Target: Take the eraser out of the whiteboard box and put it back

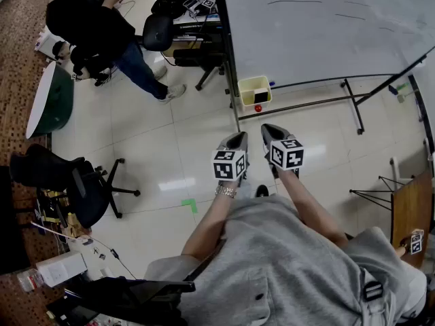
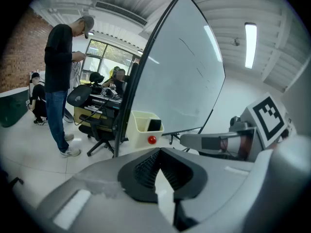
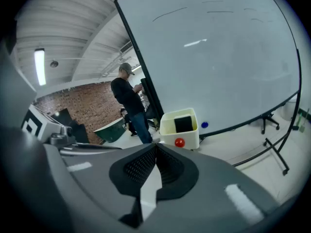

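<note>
Left gripper (image 2: pixel 158 150): jaws pressed together with nothing between them, held out in front of the person and tipped downward, just beside the other tool
Right gripper (image 3: pixel 155 145): jaws likewise clamped together and empty, aimed towards the box
Floor (image 1: pixel 170 148): pale tiles lie between the grippers and the board, so both tools are well apart from the box
Box (image 3: pixel 192 139): a cream open-topped tub fixed at the board's lower left corner, against the left upright; a red knob (image 3: pixel 180 142) sits on its front wall
Box contents: only the eraser shows inside; anything else below the rim is hidden
Eraser (image 3: pixel 183 124): a dark block in the box, its top at about rim level
Handling, as a judgement: the eraser is probably light, with a firm body and a soft felt face, not fragile and not slippery; it should give little under the pads
Where to grip, as a judgement: pinch the top across its two broad faces from above and lift straight up so it clears the walls
Step, as a judgement: the approach has not reached the box, and a tool must open before it can take the eraser
Board (image 1: pixel 326 26): a large whiteboard on a wheeled stand, carrying a few faint pen strokes
Beyond: a person in black (image 1: pixel 95 26) stands past the board's left edge
</note>
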